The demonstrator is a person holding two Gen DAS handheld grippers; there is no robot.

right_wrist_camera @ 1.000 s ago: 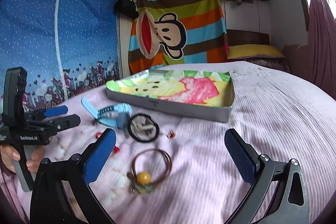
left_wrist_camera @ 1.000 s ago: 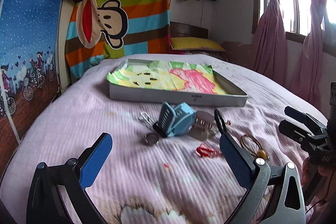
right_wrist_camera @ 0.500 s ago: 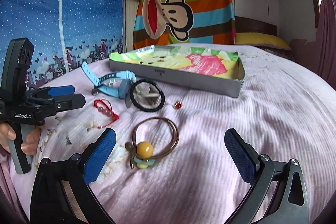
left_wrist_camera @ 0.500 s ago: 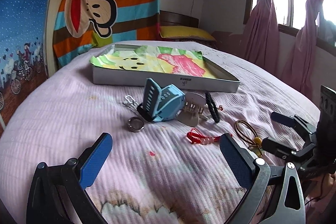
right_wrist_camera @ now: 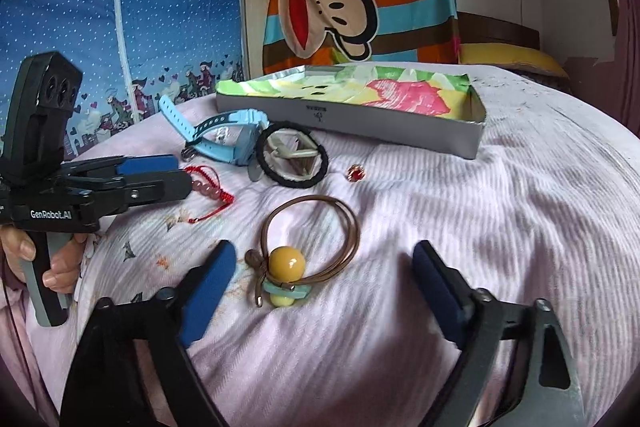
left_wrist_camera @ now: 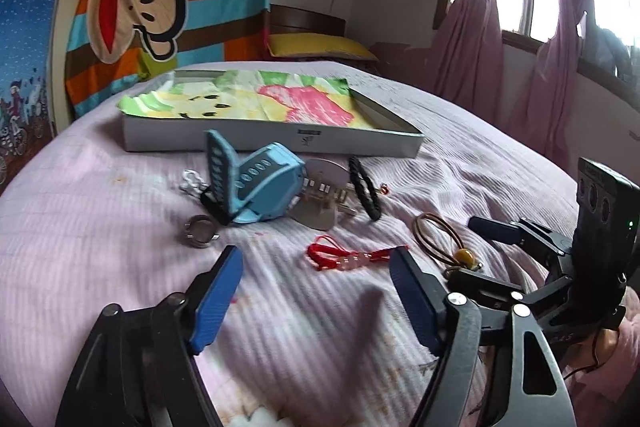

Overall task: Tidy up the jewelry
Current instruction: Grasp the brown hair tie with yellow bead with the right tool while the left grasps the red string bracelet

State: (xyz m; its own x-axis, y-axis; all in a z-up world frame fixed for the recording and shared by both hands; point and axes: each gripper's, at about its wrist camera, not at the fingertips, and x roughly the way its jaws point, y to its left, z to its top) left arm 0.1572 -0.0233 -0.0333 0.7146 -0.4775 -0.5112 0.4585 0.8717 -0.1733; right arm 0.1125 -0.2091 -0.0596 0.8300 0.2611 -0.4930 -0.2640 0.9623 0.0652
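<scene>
While both grippers hung over the bed's near edge, jaws spread and empty, nothing had been sorted. Right gripper (right_wrist_camera: 324,267) straddled the brown hair tie (right_wrist_camera: 310,247); left gripper (left_wrist_camera: 316,275) faced the red bracelet (left_wrist_camera: 346,255). Farther in lay a ring (left_wrist_camera: 201,227), blue watch (left_wrist_camera: 256,183) and black band (left_wrist_camera: 364,193). Beyond, toward the bed's far edge, the tray (left_wrist_camera: 272,141) looked bare. The pale piece behind the watch was unclear.

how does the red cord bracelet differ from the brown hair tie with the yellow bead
The red cord bracelet is thin knotted cord with small pink beads, stretched out long; the brown hair tie forms an open loop carrying one big yellow bead. The bracelet lies before the left gripper, the tie before the right gripper. Both rest on the bedspread.
</scene>
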